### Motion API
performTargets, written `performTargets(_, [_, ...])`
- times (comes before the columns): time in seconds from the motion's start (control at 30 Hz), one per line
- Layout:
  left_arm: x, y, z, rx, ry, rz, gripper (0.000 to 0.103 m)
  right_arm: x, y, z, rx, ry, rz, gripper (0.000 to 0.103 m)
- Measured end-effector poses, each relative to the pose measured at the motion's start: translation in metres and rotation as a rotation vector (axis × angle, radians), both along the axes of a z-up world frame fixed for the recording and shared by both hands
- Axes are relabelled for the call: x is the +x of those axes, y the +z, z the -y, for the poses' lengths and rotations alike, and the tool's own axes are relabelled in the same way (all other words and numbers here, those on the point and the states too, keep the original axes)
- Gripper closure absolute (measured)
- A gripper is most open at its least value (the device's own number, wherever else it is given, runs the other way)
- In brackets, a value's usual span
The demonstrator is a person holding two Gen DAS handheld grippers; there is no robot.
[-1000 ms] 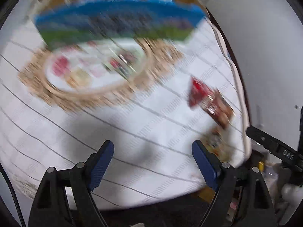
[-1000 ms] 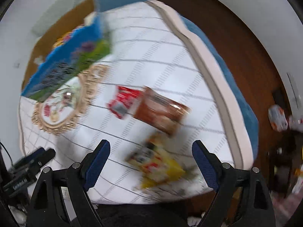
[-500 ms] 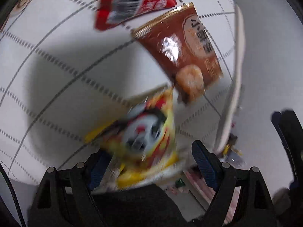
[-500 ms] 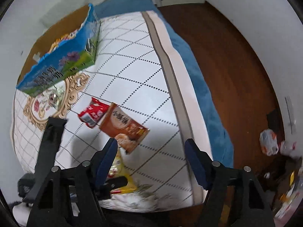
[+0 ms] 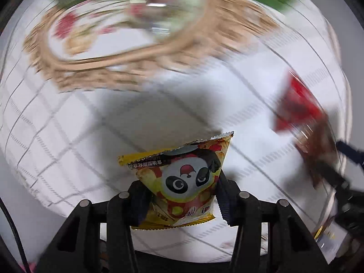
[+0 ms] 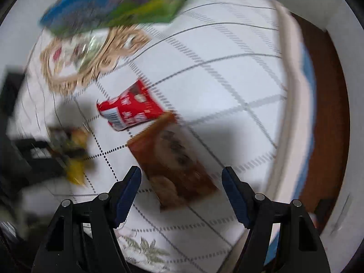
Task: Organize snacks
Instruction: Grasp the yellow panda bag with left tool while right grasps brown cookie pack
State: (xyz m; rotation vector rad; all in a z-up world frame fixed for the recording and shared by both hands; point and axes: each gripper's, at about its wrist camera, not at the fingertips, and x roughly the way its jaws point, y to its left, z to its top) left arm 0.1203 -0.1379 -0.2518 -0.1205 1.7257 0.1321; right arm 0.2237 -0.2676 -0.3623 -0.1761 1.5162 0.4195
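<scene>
A yellow snack bag with a panda face (image 5: 182, 177) sits between the blue pads of my left gripper (image 5: 182, 193). The jaws are closing and both pads press on its sides. That bag appears blurred at the left (image 6: 72, 150) in the right wrist view. My right gripper (image 6: 180, 175) hovers open above a brown snack packet (image 6: 175, 168) lying on the white gridded bed cover (image 6: 227, 79), its pads clear of it. A red packet (image 6: 129, 109) lies just beyond the brown one, touching its corner.
A blue and green box (image 6: 118, 2) stands at the far side, behind a tan ornate medallion (image 5: 113, 45) printed on the cover. The bed's edge and brown wooden floor (image 6: 327, 113) run down the right. The views are motion-blurred.
My left gripper closed on the panda bag and swung toward the medallion. My right gripper dropped over the brown packet and rolled, its jaws somewhat narrower than a second ago.
</scene>
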Motion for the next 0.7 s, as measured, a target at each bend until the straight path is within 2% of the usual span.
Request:
performTargets(0.07, [0.006, -0.001, -0.021, 0.010, 0.041, -0.002, 0.056, 0.001, -0.013, -0.015, -0.061, 0.046, -0.005, 0.027])
performTargets(0.13, [0.010, -0.001, -0.033, 0.019, 0.051, -0.002, 0.056, 0.002, -0.017, -0.017, -0.073, 0.026, -0.001, 0.029])
performTargets(0.23, [0.015, -0.001, -0.044, 0.023, 0.038, 0.001, 0.056, 0.001, -0.016, -0.008, -0.030, -0.095, -0.017, 0.035])
performTargets(0.33, [0.017, 0.000, -0.043, 0.008, 0.019, 0.001, 0.055, -0.002, -0.019, 0.007, 0.059, -0.257, -0.081, 0.040])
performTargets(0.5, [0.029, 0.003, -0.051, 0.025, -0.081, 0.022, 0.054, -0.010, -0.023, 0.012, 0.160, -0.456, -0.176, 0.045])
performTargets(0.57, [0.032, 0.001, -0.054, 0.019, -0.123, 0.028, 0.053, -0.013, -0.024, 0.005, 0.159, -0.495, -0.189, 0.045])
performTargets(0.63, [0.034, -0.004, -0.056, -0.023, -0.135, 0.012, 0.050, -0.018, -0.028, -0.006, 0.129, -0.513, -0.193, 0.044])
performTargets(0.7, [0.035, -0.007, -0.065, -0.048, -0.149, -0.003, 0.048, -0.021, -0.031, -0.015, 0.088, -0.538, -0.178, 0.037])
